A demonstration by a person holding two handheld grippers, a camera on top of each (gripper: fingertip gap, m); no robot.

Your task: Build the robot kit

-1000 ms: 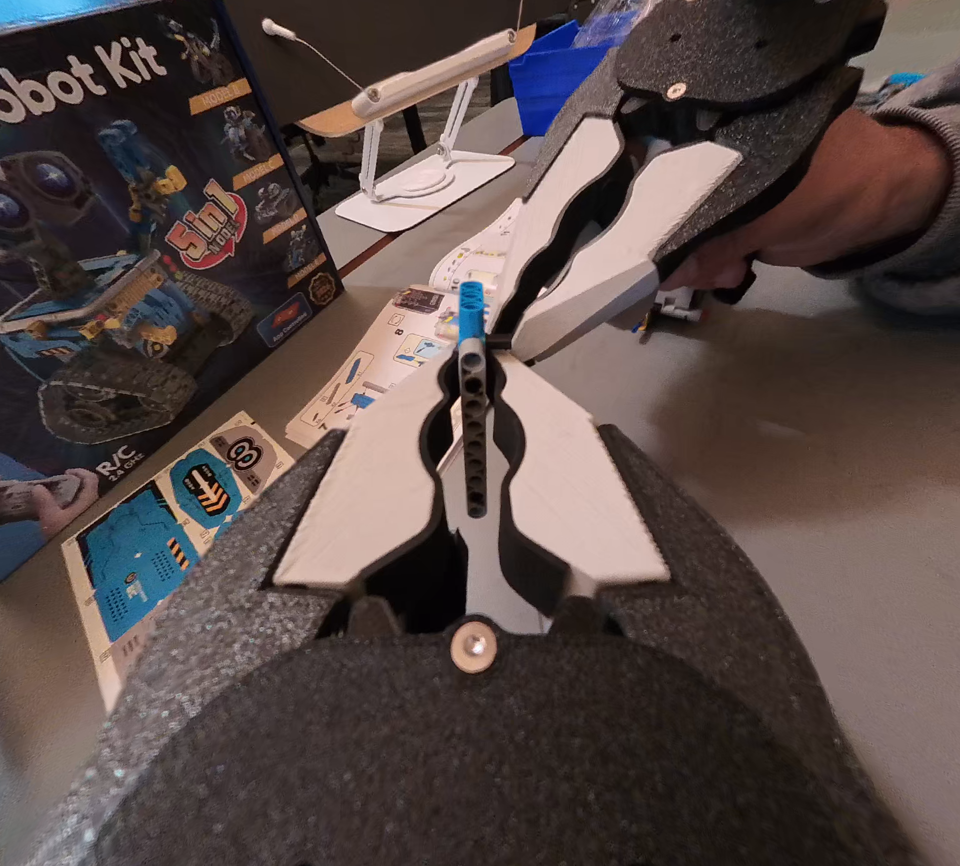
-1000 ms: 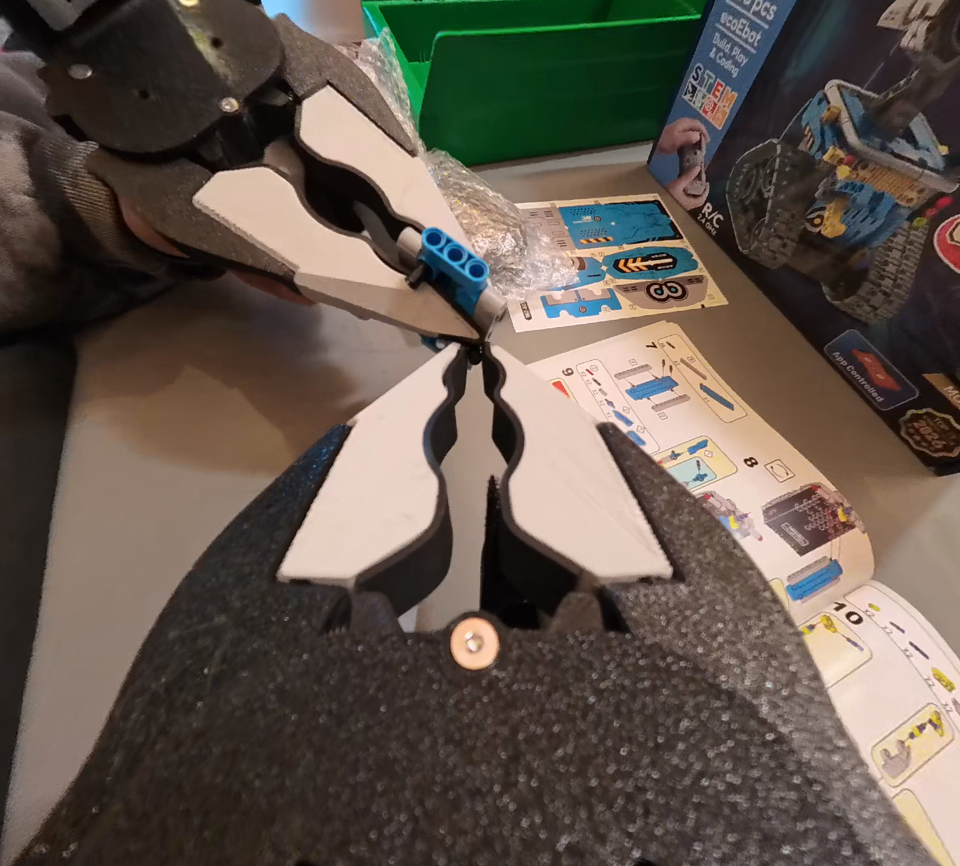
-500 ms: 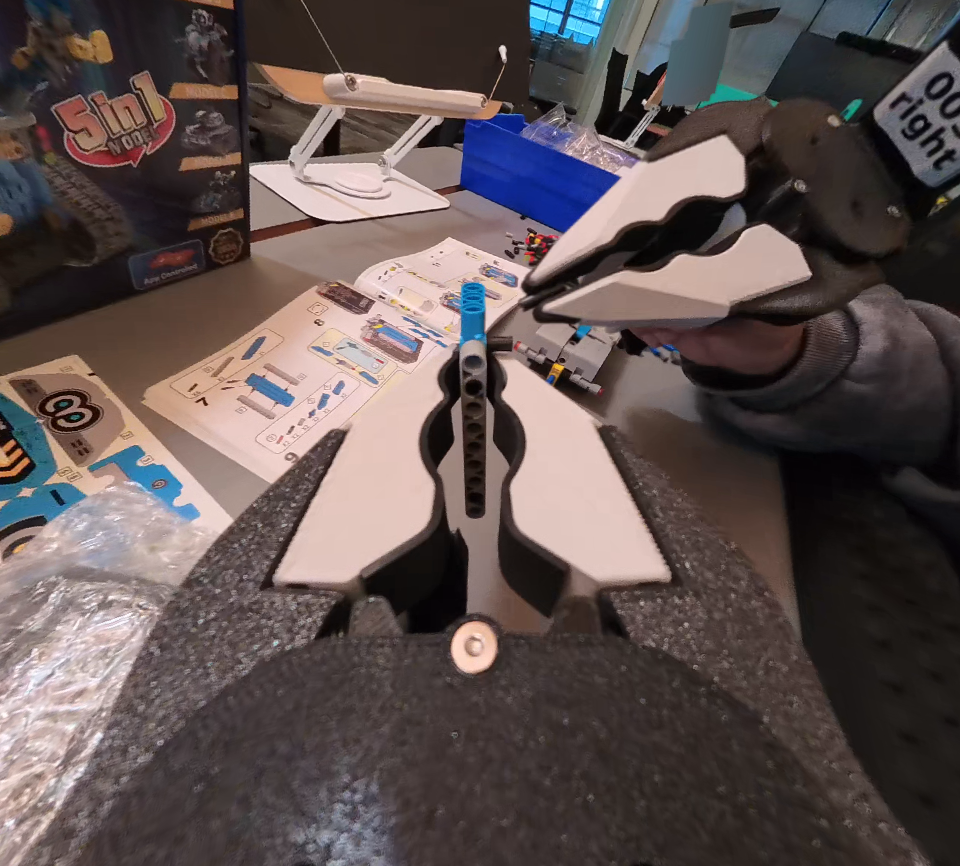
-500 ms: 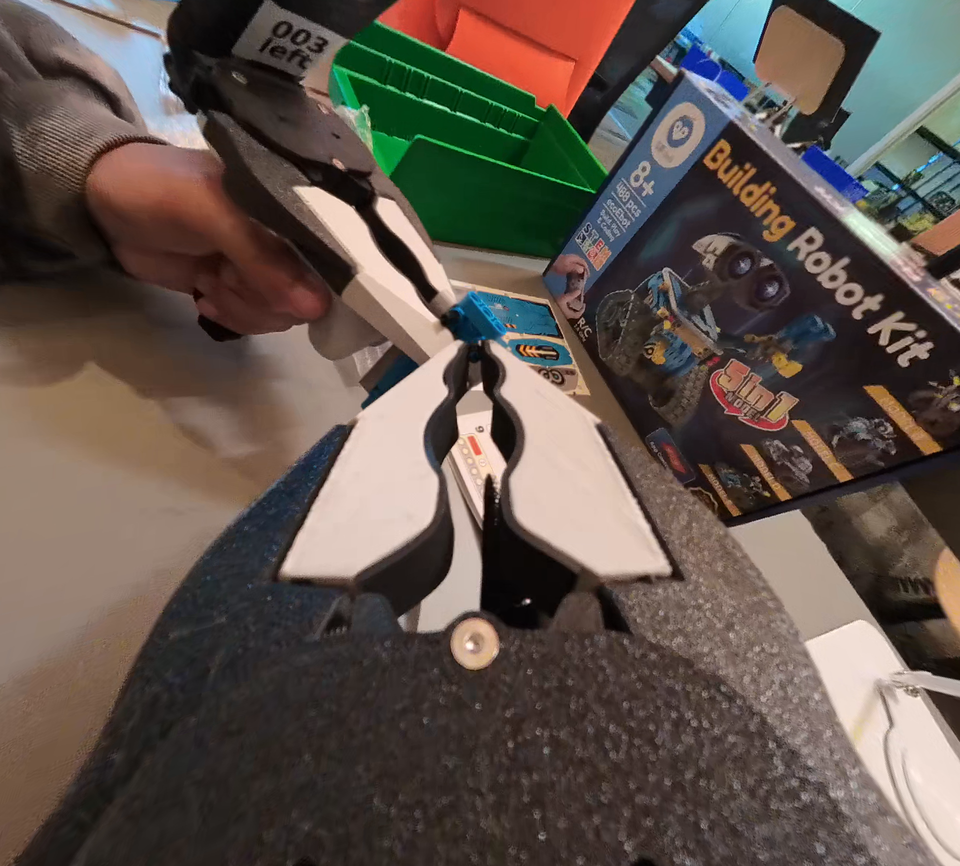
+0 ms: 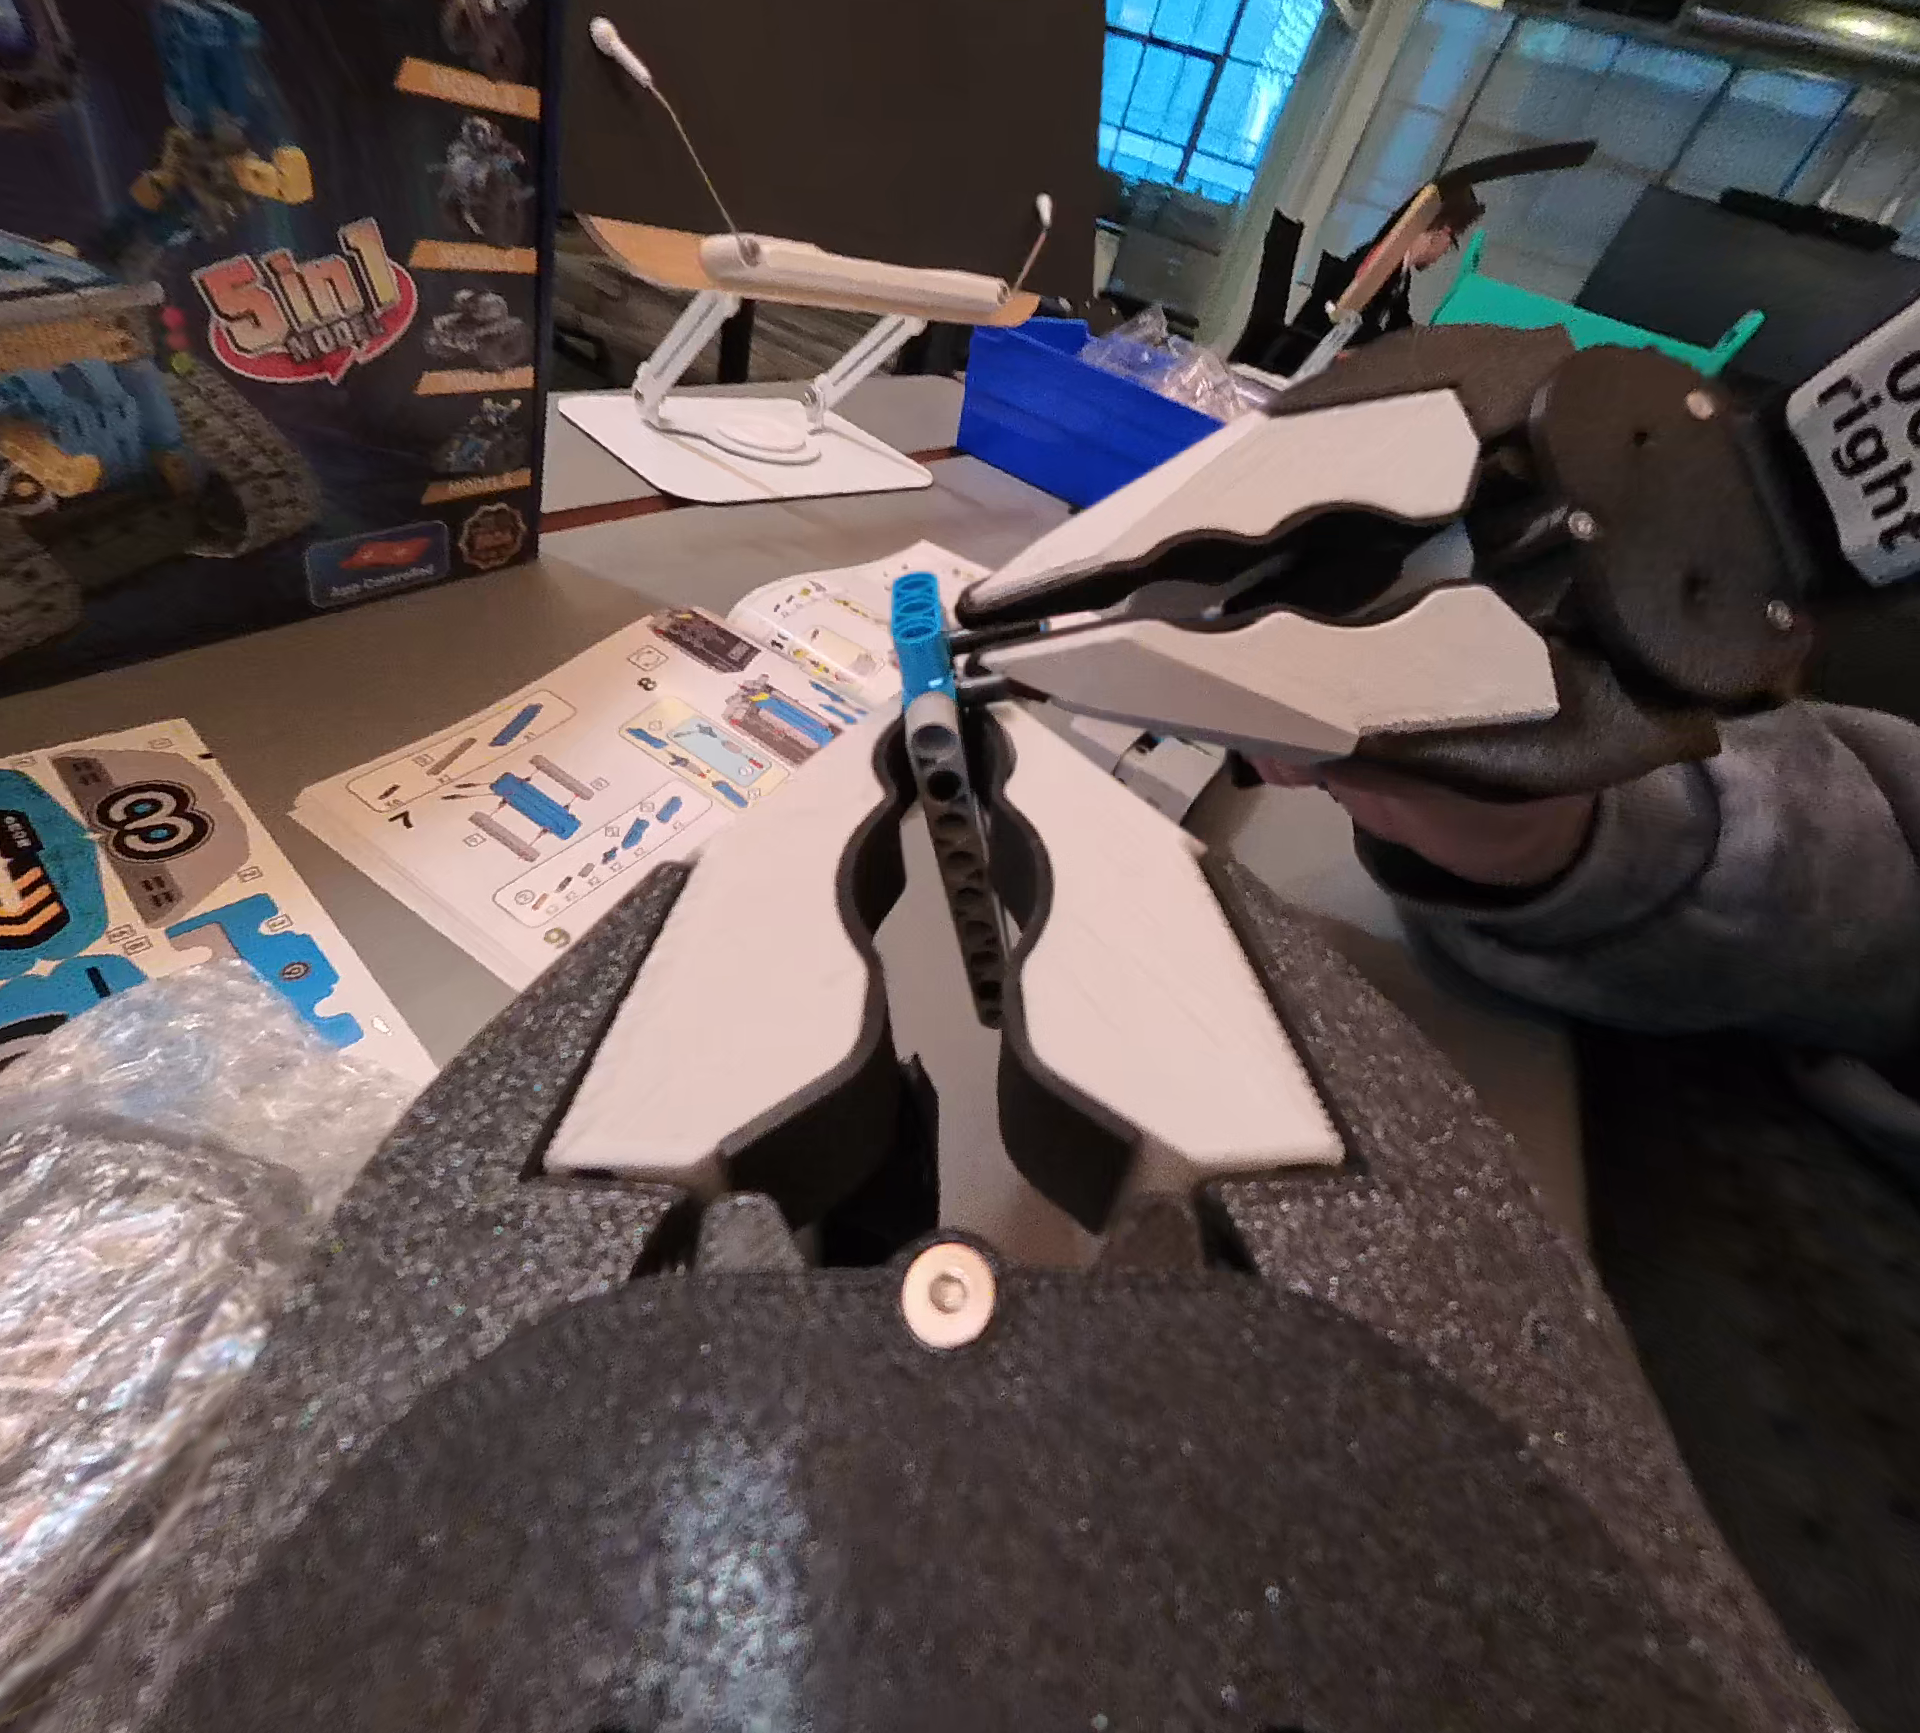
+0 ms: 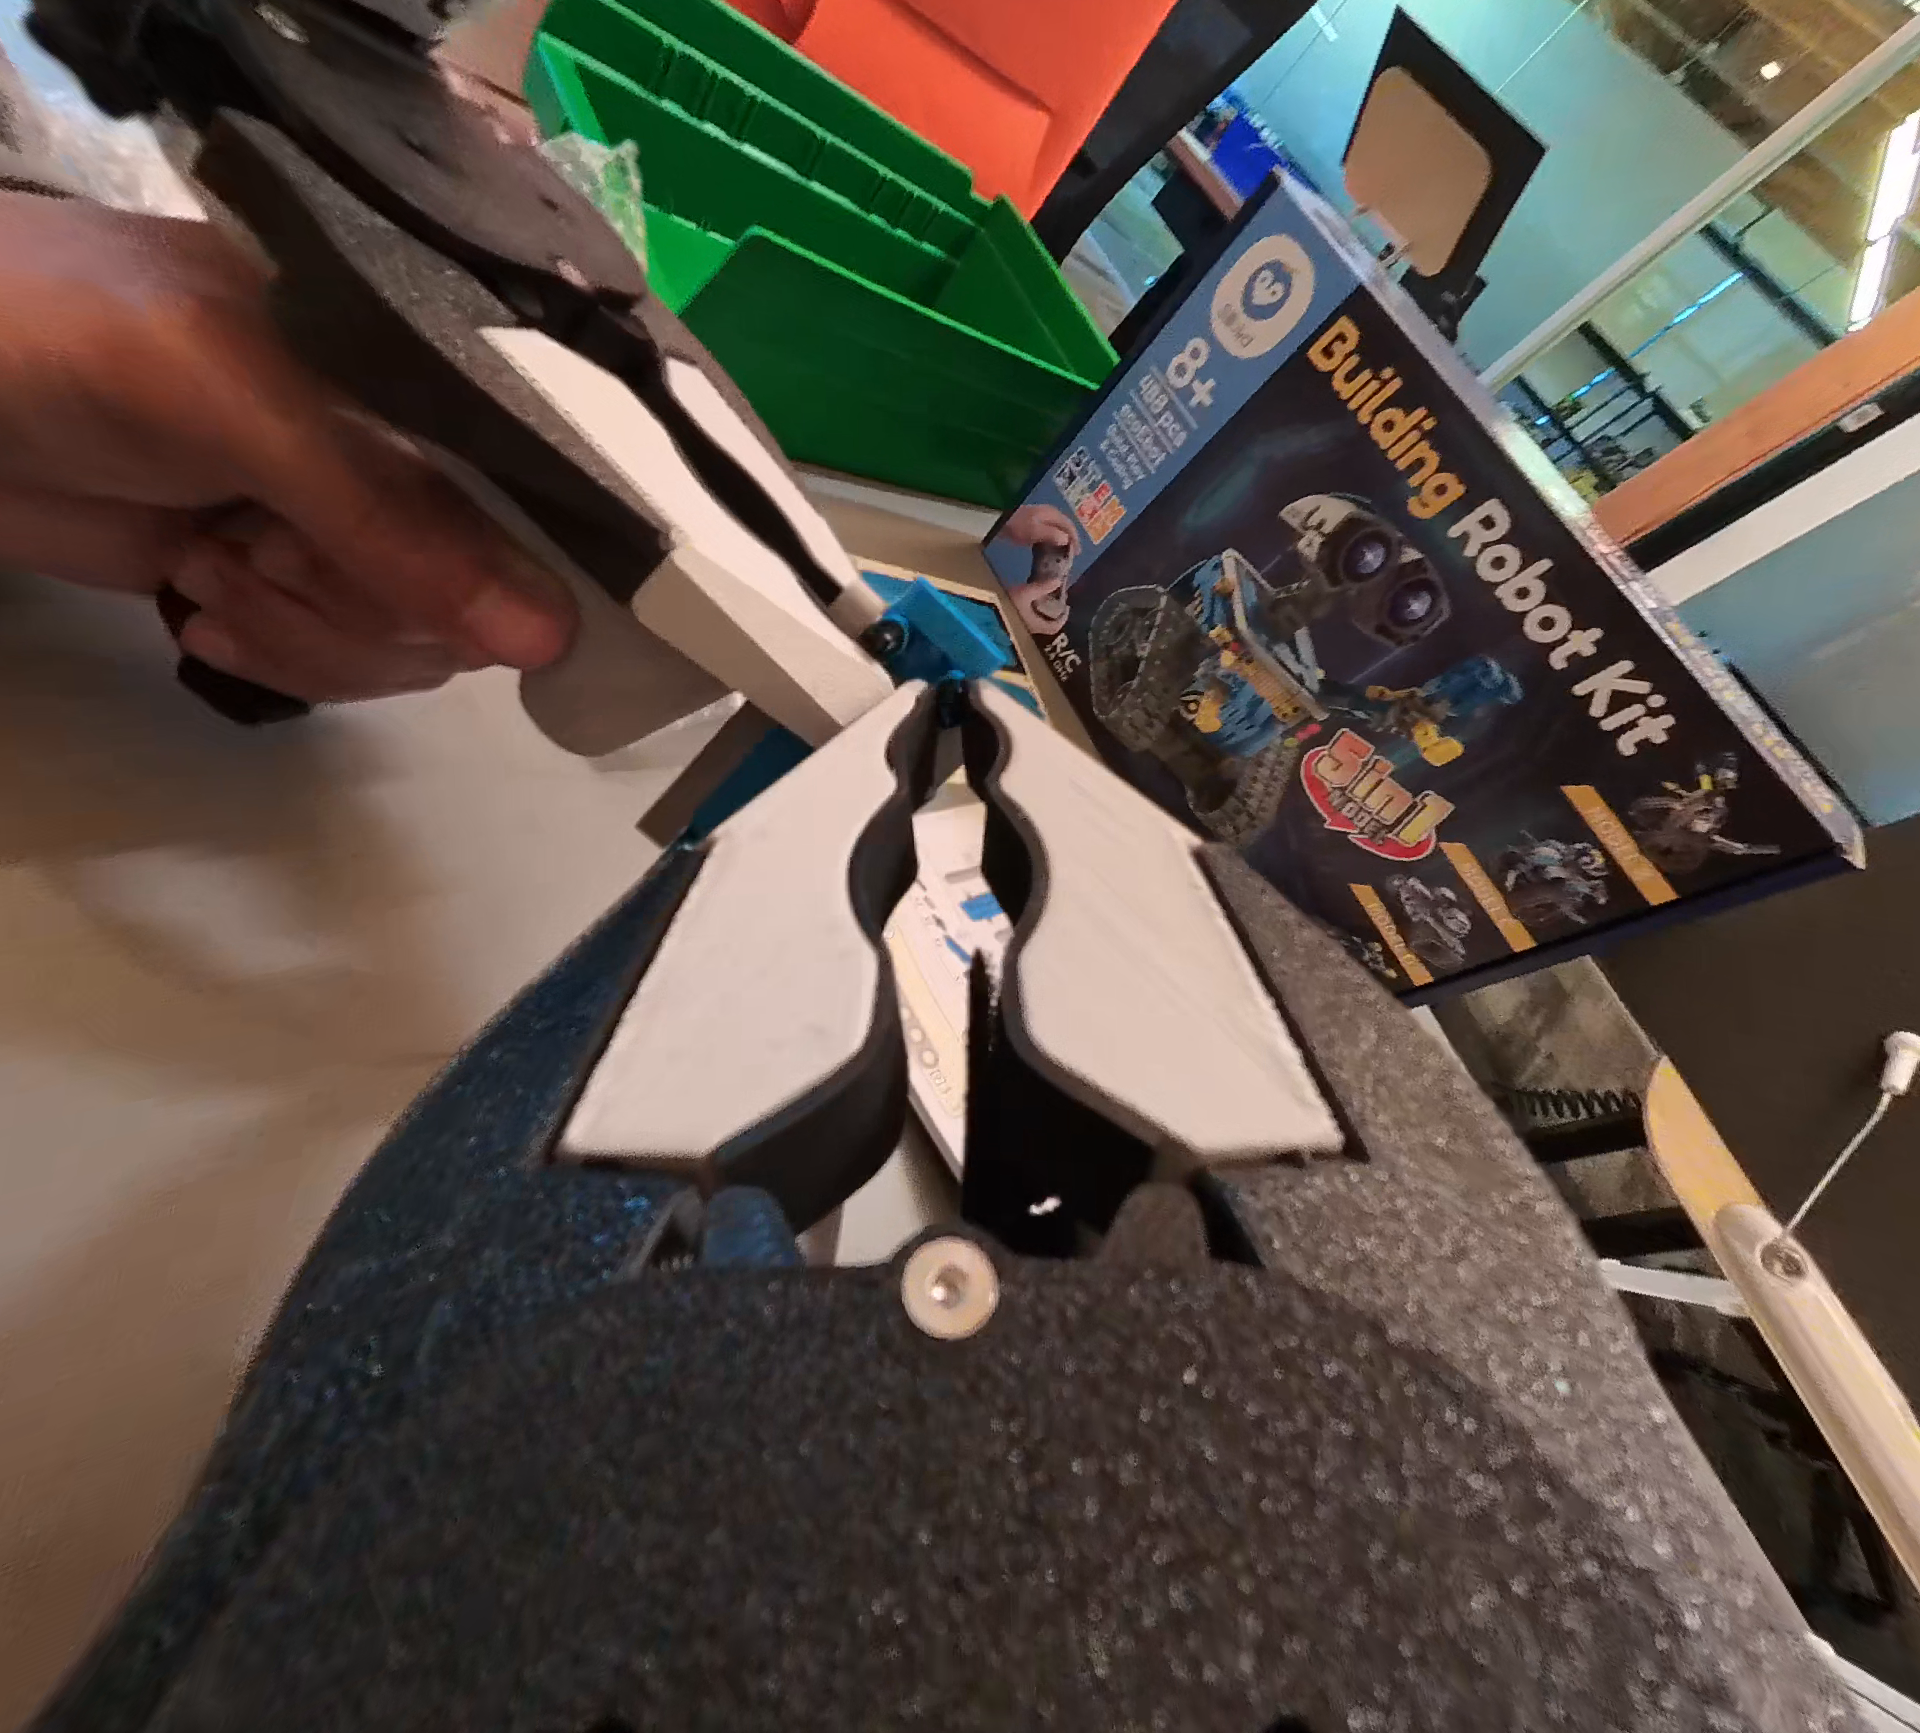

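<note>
Now the grey beam (image 5: pixel 961 862) with its blue piece (image 5: pixel 918 634) stands at frame centre, pinched in the left gripper (image 5: pixel 940 727). The right gripper (image 5: pixel 971 644), pressed on a small black pin (image 6: pixel 948 702), has come closer and touches the blue piece from the right. Below lies the manual (image 5: pixel 582 779).

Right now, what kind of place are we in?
Likely an open office or lab workspace: a grey table with a robot kit box, an open instruction booklet, and plastic parts bins, green and blue. Large windows behind.
</note>
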